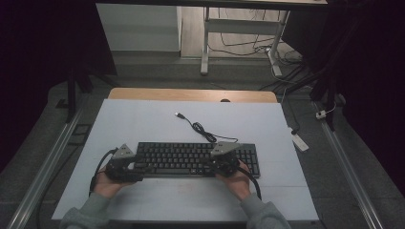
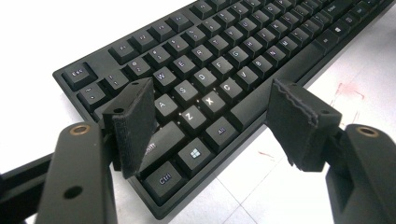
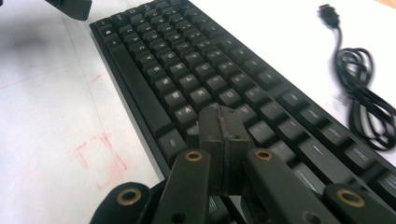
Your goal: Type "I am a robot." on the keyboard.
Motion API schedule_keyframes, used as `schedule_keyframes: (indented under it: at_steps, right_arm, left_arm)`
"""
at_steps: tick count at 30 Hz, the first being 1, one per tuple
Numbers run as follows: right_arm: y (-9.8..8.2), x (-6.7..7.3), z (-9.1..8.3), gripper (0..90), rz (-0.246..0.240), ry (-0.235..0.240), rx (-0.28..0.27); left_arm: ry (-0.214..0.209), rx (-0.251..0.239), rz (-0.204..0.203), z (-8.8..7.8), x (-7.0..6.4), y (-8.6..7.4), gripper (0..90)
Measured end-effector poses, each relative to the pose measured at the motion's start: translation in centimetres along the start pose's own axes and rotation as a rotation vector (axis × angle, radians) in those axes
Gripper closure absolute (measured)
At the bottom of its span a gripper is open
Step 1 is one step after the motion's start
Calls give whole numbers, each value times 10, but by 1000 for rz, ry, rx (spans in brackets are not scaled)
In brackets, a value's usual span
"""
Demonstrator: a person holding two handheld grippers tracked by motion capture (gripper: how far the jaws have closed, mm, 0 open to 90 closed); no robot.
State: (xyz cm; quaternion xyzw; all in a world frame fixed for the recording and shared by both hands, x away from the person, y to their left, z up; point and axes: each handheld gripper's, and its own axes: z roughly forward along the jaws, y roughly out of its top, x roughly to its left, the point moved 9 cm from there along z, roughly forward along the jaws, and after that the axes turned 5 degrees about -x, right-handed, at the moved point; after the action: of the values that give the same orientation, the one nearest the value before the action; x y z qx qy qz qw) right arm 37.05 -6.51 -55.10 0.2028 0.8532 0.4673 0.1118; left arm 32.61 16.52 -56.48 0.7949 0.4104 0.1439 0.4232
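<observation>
The black keyboard (image 1: pixel 198 160) lay flat near the front edge of the white worktop (image 1: pixel 143 119), its loose cable (image 1: pixel 200 129) coiled just behind it. The left tool (image 2: pixel 210 116) stood wide apart over the lower-left keys, one pad above the letter rows and the other off the front edge, holding nothing, while the right tool (image 3: pixel 223 123) was pressed fully together with nothing between the pads, its tip over the keys near the front row. Judging from this, the closed tip seemed meant to press a key, so it would have done best to come straight down on one cap's centre, with the left tool steadying the frame, not resting on keys
</observation>
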Motion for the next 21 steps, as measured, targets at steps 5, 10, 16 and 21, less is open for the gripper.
schedule_keyframes:
  at_steps: [5,10,16,21]
  right_arm:
    - [1,6,18,899,-6,14,29]
    - [-1,9,27,898,-16,14,55]
    - [-3,8,32,897,-19,5,74]
    - [-6,6,34,897,-17,-2,86]
  left_arm:
    - [-1,2,0,0,0,-1,328]
    - [-3,3,-2,1,-1,-1,328]
    - [-5,5,3,1,-1,-1,327]
    - [-4,5,0,1,-1,-1,326]
